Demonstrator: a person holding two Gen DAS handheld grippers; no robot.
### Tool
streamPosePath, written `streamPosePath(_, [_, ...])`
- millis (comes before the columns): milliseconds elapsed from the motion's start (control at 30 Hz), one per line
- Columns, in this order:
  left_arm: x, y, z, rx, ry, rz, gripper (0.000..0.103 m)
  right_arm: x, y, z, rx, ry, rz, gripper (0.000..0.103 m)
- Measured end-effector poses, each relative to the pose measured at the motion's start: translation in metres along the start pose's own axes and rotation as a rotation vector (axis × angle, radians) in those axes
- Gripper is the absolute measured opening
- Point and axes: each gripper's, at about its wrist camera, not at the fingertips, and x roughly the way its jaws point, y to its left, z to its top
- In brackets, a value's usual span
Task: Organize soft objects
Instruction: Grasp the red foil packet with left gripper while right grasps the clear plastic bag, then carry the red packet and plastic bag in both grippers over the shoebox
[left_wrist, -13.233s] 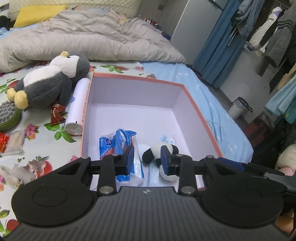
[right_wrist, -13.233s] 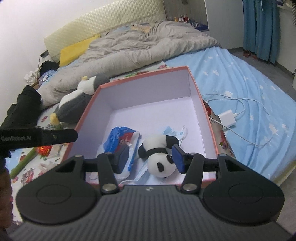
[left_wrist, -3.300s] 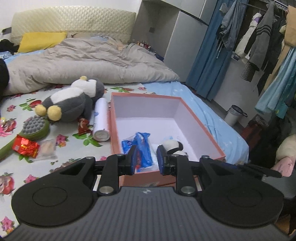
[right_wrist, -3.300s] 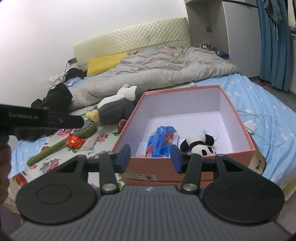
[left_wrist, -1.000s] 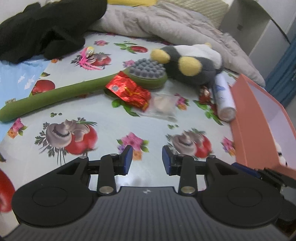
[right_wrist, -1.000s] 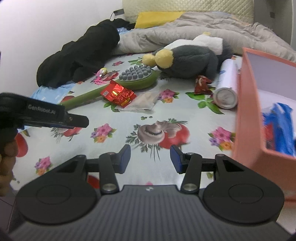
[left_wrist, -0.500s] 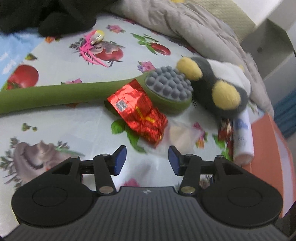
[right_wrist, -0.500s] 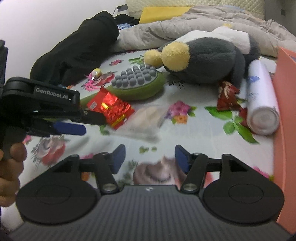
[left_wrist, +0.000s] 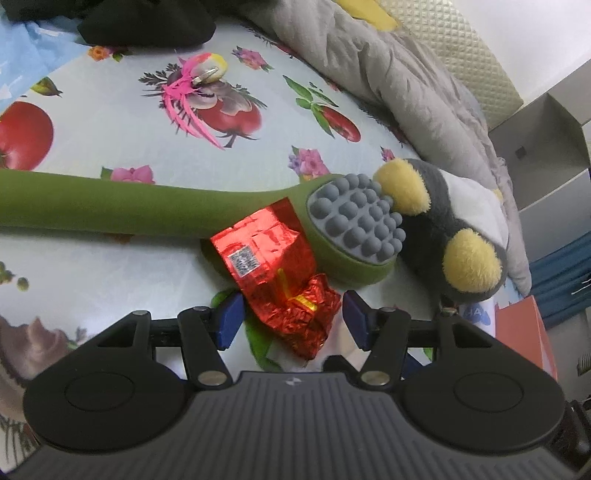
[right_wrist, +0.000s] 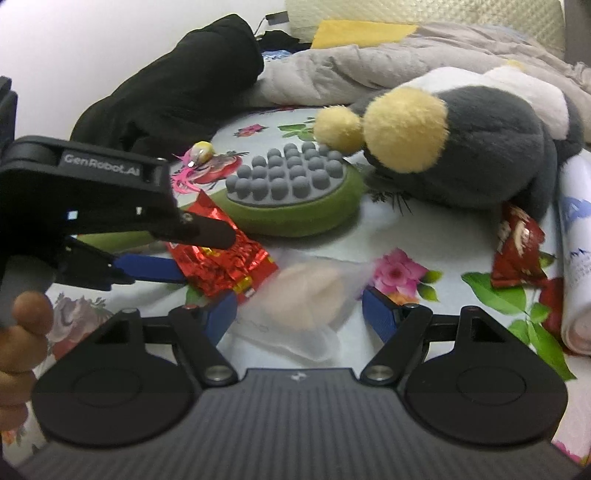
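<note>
Both grippers' fingers are opening, empty: left gripper (left_wrist: 291, 319) straddles the red foil packet (left_wrist: 275, 266), right gripper (right_wrist: 299, 310) the clear pouch (right_wrist: 314, 295); overlapping wrappers could snag together.

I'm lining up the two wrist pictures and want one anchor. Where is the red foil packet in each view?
Left wrist: the red foil packet lies at lower centre, its crumpled end between the opening fingers of the left gripper.
Right wrist: the packet lies left of centre, under the left gripper's fingers.
Shared landmark: the green massager head with grey nubs, right beside the packet.
</note>
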Motion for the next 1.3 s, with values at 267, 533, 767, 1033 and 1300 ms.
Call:
streamPosePath(267, [0.004,-0.008,-0.008,0.036,0.023,-0.024,0.042,-0.001,0.009,0.002,-0.030,0.017,-0.037,0.051])
streamPosePath(533, [-0.010,-0.017,-0.017,0.094,0.010,-0.023,0.032,-0.017,0.014,0.001,-0.018,0.032,-0.059,0.037])
streamPosePath(767, [-0.039,-0.022,-0.031,0.125,0.011,-0.036,0.021,-0.043,0.019,-0.008,-0.004,0.053,-0.072,0.025])
streamPosePath(1033, [-0.077,-0.028,-0.065,0.167,0.025,-0.050,0.018,-0.086,0.030,-0.030,-0.010,0.075,-0.111,0.022])
streamPosePath(1300, [-0.114,-0.035,-0.109,0.221,0.035,-0.044,0.018,-0.131,0.037,-0.054,-0.015,0.079,-0.161,0.020])
